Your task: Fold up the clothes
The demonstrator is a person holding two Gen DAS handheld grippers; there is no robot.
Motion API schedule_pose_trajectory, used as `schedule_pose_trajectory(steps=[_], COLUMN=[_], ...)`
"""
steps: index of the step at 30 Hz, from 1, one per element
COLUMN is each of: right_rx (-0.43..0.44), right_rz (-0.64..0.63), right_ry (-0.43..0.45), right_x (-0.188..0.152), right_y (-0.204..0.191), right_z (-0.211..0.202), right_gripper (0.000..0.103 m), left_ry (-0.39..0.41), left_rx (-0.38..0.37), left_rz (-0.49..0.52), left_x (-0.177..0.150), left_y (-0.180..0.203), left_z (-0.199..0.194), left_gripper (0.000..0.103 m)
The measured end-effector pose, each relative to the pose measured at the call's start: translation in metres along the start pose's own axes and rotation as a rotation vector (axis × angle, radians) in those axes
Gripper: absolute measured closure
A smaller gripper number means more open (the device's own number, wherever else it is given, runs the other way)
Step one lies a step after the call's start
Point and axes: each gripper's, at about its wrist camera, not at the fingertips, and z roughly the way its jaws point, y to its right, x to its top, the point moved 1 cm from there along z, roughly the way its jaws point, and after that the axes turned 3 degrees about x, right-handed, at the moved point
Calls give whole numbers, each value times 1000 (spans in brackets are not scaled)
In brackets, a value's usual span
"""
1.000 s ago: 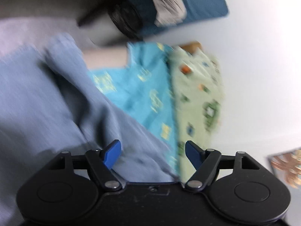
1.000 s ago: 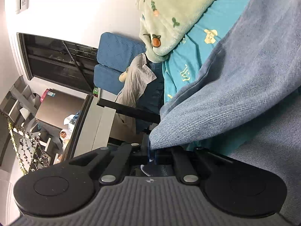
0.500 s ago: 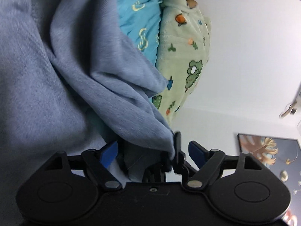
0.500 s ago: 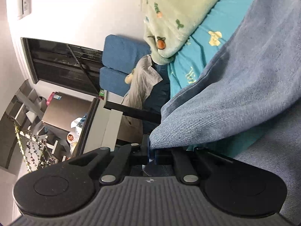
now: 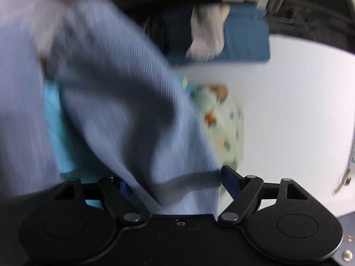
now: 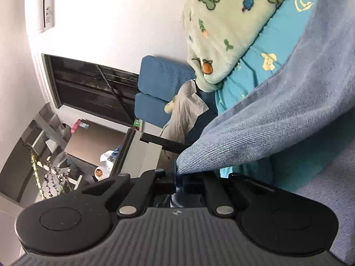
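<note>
A blue-grey ribbed garment hangs in front of both cameras. In the left wrist view it drapes down between the fingers of my left gripper, whose jaws stand wide and are closing. The right blue fingertip sits at the cloth's edge and the left one is mostly covered. This view is motion-blurred. My right gripper is shut on a folded edge of the same garment.
Behind the garment lie teal printed bedding and a pale green cartoon blanket. A blue sofa with a grey garment on it stands by a dark window. The white wall fills the right.
My left gripper has swung and dropped, so the garment now hangs across its jaws; the right gripper's tips seen between them half a second ago are gone from view. The right view barely shifted.
</note>
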Motion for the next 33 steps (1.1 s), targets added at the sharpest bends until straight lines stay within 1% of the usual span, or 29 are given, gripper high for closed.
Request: schedule_pose_trajectory(steps=[5,7,9,12,16,17,19,20,21,23,26,28,30,33], right_rx=[-22,-39,-52,-86,-110,-114,-123,-128,-133,-157,-182,-207,-220,-224], right_rz=[-23,-27,-26,-68,-82,-84,-86,-87,-88,-90,-86,-79,-77,-83], right_ry=[-48,-74,-102,-152,-195,-200,-212,-219,-225,-246,-275,-290,-296,-299], right_x=[-11,-16,-22,-31,-42,-43,-45,-45,-46,-50,-54,-55,-56,-57], right_y=[2,6,10,13,20,22,25,26,28,32,37,40,43,43], right_z=[7,9,12,20,25,26,26,27,27,29,30,31,30,28], right_gripper=[98,98,97,97,97,97,97,97,97,97,97,97,97,97], left_ry=[93,117,117,152,158,164,172,163,157,137,118,107,98,93], left_rx=[-18,-24,-32,-54,-136,-123,-56,-19,14,88,246,298,361,441], left_rz=[49,72,84,146,380,431,477,465,431,329,234,192,199,203], left_x=[36,46,52,54,45,43,44,48,53,66,79,82,82,88], left_y=[20,27,36,49,80,87,90,85,76,53,26,12,7,3], left_z=[-8,-10,-3,1,-12,-13,-10,-7,-4,1,9,9,13,21], left_gripper=[29,29,29,32,32,32,32,32,32,32,35,36,37,46])
